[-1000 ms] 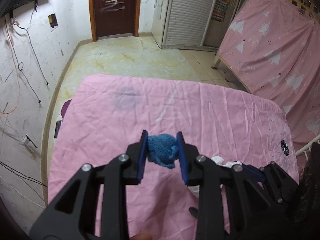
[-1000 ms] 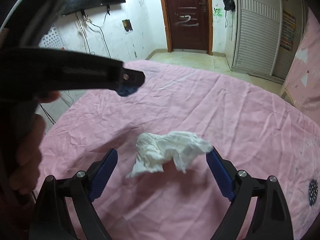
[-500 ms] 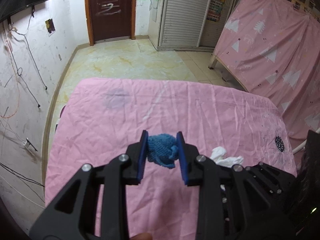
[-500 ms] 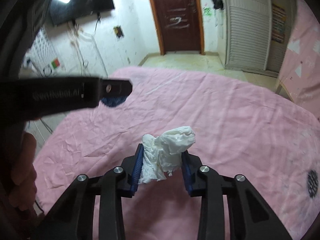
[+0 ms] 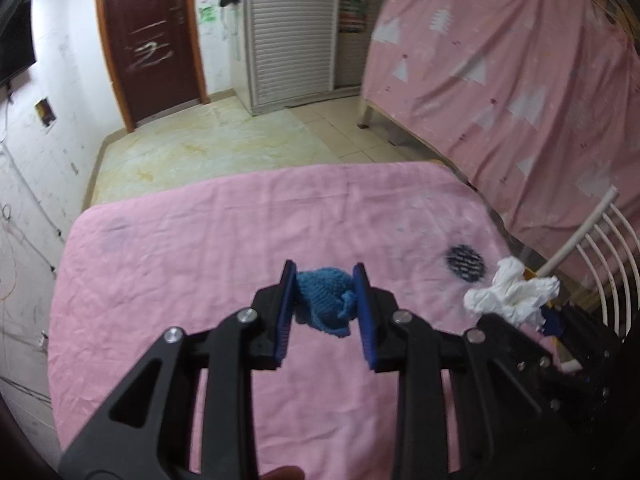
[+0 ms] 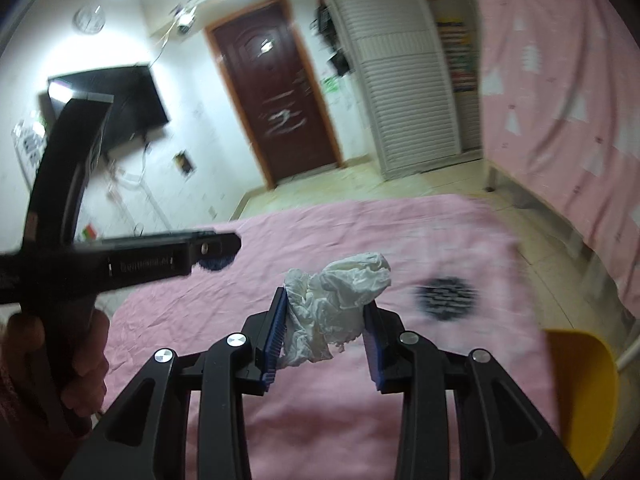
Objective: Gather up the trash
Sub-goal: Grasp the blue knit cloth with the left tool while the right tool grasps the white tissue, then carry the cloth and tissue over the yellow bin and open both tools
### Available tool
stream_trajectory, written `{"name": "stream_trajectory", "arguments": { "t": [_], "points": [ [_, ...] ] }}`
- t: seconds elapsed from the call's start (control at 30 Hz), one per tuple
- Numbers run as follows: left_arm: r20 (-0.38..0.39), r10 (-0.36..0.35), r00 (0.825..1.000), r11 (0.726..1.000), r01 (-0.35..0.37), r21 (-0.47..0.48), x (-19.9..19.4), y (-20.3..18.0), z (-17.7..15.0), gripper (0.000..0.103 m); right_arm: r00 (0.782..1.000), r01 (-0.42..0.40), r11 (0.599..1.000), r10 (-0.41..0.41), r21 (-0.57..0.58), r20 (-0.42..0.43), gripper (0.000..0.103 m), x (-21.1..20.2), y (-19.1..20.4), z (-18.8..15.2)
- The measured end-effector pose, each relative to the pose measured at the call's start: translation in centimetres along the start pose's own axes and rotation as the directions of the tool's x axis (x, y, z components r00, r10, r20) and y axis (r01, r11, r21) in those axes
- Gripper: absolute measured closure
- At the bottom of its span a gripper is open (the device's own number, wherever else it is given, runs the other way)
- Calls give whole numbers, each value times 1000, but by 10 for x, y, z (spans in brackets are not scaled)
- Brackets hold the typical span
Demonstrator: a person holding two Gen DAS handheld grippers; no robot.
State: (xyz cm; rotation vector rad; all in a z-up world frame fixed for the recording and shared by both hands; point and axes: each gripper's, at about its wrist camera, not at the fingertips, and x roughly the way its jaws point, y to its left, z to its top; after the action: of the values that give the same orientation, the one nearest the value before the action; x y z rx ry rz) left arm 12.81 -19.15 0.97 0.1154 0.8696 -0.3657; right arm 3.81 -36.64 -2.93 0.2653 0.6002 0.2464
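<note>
A pink sheet (image 5: 200, 264) covers the counter and fills the lower middle of both views, a dark round print (image 5: 465, 262) near its right edge. At the lower right of the right wrist view sits a yellow bin (image 6: 580, 392), blurred. The left tool (image 5: 324, 300), low in the centre of its own view, is clenched on a blue knitted wad (image 5: 322, 298), held clear above the sheet. The right tool (image 6: 326, 330) has just closed and now grips a crumpled white tissue (image 6: 340, 296), also lifted off the sheet; in the left view that tissue shows at the right edge.
</note>
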Motion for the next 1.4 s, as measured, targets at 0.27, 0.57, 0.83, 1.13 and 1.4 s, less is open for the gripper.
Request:
{"name": "stream_trajectory", "arguments": {
  "t": [0.27,0.57,0.83,1.13,1.4],
  "points": [
    [-27,-83,996,987,86,136,7,-100,-5,76,989,112,989,-120,92,90,74,-57,-72,-14],
    [-64,-149,987,957,160,242,28,-200,-1,76,955,254,938,-281,235,91,74,-93,-168,-45],
    [-131,-176,976,942,206,265,65,-249,-2,76,959,255,914,-280,315,37,73,-85,-215,-67],
    [-157,-224,962,926,260,272,79,-267,-4,64,957,264,893,-290,365,17,41,-81,-227,-75],
    [-117,-258,959,926,280,254,66,-259,-2,37,959,255,896,-282,363,23,39,-79,-225,-75]
  ]
}}
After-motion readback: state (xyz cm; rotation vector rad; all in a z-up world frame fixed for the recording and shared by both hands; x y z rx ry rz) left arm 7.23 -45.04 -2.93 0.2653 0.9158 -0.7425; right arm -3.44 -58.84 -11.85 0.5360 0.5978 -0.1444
